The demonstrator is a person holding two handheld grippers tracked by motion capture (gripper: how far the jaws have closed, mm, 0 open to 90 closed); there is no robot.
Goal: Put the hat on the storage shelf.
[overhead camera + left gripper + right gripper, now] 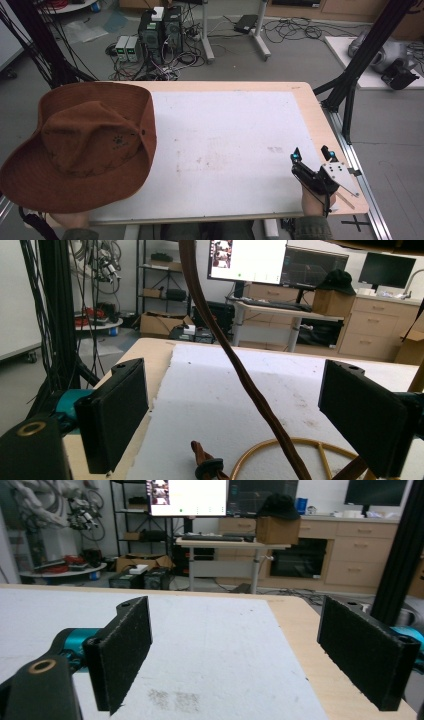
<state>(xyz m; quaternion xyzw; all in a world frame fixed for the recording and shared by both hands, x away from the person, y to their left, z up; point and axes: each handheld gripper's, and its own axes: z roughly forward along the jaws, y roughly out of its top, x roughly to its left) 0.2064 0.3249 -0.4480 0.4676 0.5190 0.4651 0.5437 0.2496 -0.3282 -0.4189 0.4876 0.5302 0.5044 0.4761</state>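
Right gripper [310, 156] low over white mat [225, 130], level — jaws wide, empty.

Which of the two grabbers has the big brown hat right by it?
The left gripper: the brown hat's brim edge hangs between its open jaws. The right gripper has bare white mat ahead.

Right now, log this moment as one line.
hat: on table's left edge | left gripper: open, under brim | right gripper: open, empty
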